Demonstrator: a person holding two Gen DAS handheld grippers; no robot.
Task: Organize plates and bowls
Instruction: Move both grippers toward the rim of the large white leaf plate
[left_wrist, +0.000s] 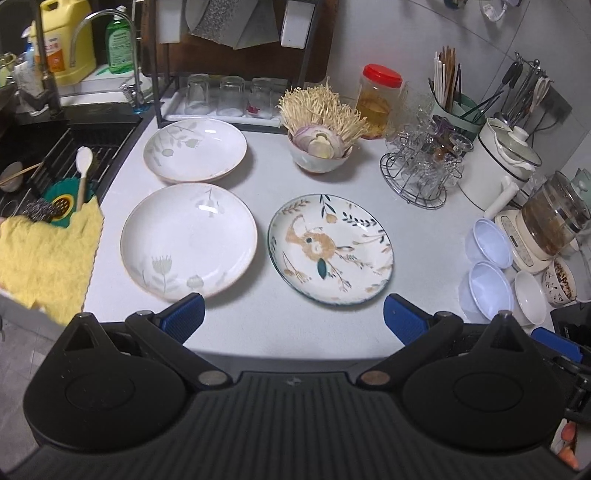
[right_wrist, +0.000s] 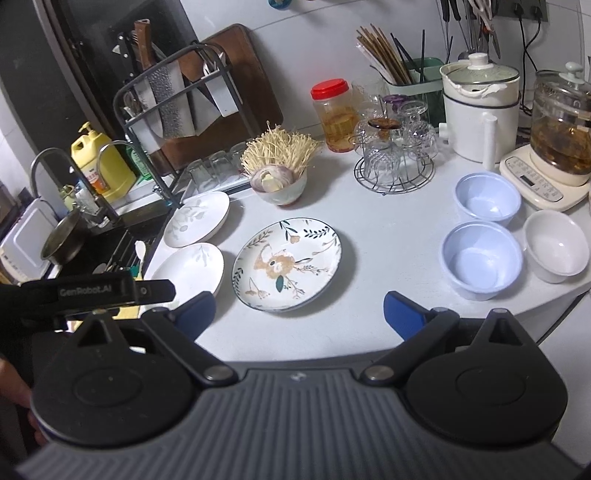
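Observation:
Two white plates with pale leaf prints lie on the white counter, one near (left_wrist: 189, 240) (right_wrist: 192, 271) and one farther back (left_wrist: 195, 149) (right_wrist: 197, 218). A rabbit-pattern plate (left_wrist: 330, 248) (right_wrist: 288, 263) sits to their right. Two pale blue bowls (right_wrist: 487, 198) (right_wrist: 482, 258) (left_wrist: 487, 242) (left_wrist: 485, 291) and a small white bowl (right_wrist: 557, 246) (left_wrist: 530, 297) stand at the right. My left gripper (left_wrist: 293, 319) is open and empty, just short of the near plates. My right gripper (right_wrist: 299, 314) is open and empty in front of the rabbit plate.
A bowl of onion and enoki mushrooms (left_wrist: 319, 147) (right_wrist: 279, 184), a red-lidded jar (left_wrist: 378, 99), a wire rack of glasses (left_wrist: 421, 166), a white pot (right_wrist: 480, 110) and a glass kettle (right_wrist: 561, 136) crowd the back and right. Sink (left_wrist: 44, 162) and yellow cloth (left_wrist: 48, 262) lie left.

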